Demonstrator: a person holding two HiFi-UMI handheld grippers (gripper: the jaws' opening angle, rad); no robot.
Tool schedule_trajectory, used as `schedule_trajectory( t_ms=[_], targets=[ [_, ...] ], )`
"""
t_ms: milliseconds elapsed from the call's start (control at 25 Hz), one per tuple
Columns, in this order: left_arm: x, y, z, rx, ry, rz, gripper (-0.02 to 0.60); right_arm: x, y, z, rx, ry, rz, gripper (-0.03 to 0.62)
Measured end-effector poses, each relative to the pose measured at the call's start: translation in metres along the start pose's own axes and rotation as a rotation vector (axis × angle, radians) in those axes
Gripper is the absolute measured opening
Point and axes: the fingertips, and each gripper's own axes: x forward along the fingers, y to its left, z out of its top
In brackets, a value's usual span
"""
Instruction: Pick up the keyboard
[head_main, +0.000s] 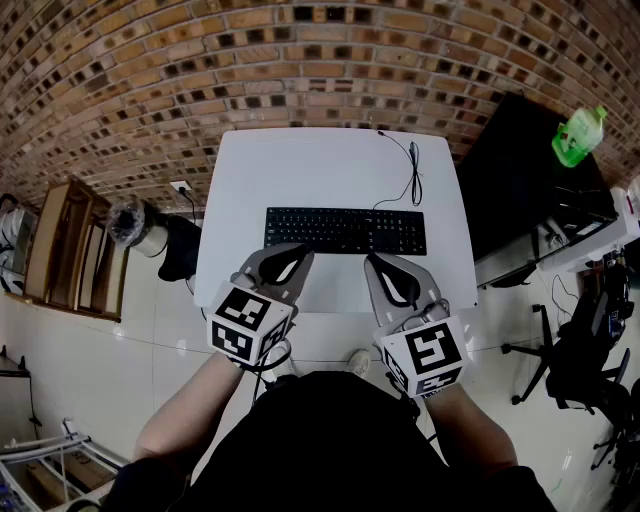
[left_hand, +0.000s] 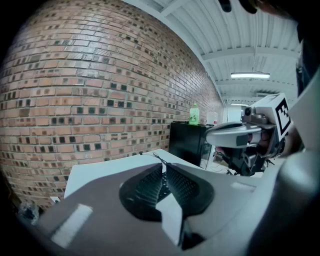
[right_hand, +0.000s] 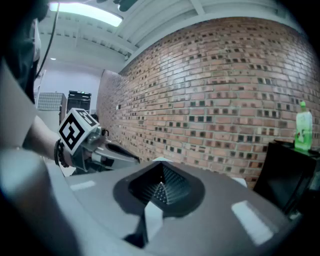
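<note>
Keyboard (head_main: 345, 231) lies flat across the smooth white table (head_main: 300, 160), a thin, hard, black slab with its cord (head_main: 413, 172) trailing back. Your left gripper (head_main: 285, 260) and right gripper (head_main: 383, 266) hover just short of it, jaws together on nothing. Part them first, then pinch its front edge near both ends.

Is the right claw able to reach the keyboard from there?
Probably yes: the right claw sits just short of the keyboard, with only bare table between them. It is shut, though.

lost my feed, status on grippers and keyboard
Left gripper shut, empty; right gripper same. Keyboard flat on table, untouched. Cable beyond it, nothing blocking.
</note>
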Motion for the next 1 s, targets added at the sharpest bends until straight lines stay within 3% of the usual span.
schedule_trajectory(
  t_ms=[280,1000],
  targets=[
    [0.009,0.025,-0.02,-0.076,0.045,0.022,0.079,0.006,0.002,-0.002,-0.004,0.011,0.005,0.002],
    [0.041,0.133,-0.108,-0.347,0.208,0.173,0.202,0.013,0.009,-0.007,-0.012,0.044,0.012,0.002]
  ],
)
